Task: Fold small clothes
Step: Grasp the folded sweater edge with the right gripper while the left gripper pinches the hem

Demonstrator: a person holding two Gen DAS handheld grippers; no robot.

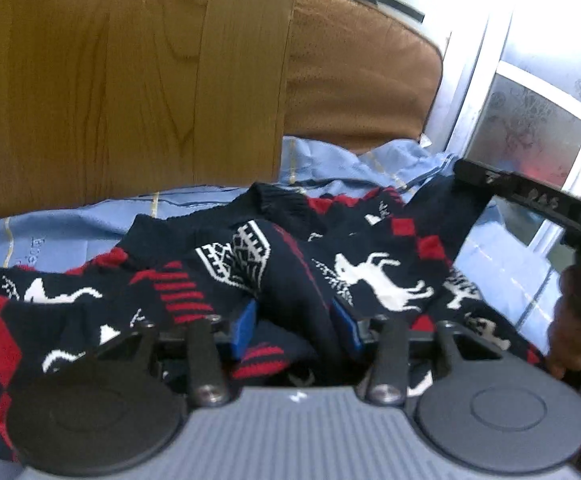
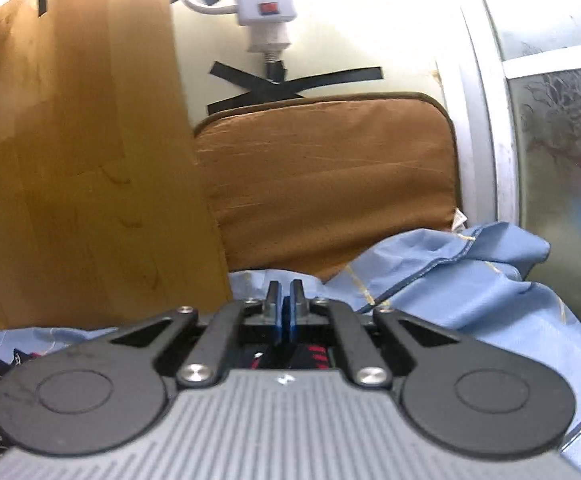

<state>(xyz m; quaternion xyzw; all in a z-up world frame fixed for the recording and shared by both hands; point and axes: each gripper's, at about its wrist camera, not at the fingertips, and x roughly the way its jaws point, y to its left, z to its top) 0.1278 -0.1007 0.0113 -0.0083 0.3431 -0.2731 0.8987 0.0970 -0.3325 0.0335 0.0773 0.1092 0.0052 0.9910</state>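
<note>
Fingers of your left gripper (image 1: 296,326) are pinching a bunched fold of soft, limp knit sweater (image 1: 274,264); right gripper (image 2: 285,312) is sitting closed, seemingly empty. Grab hems.

A light blue sheet (image 1: 70,236) with thin yellow and dark lines covers the bed; it lies smooth at the left and bunches into loose folds (image 2: 450,276) toward the far right corner. Directly on it sprawls a dark navy knitted sweater (image 1: 370,272) with white reindeer and red diamonds, rumpled, spread across the near part. A brown cushion (image 2: 330,184) stands against the far edge, beside a wooden board (image 1: 130,80).
</note>
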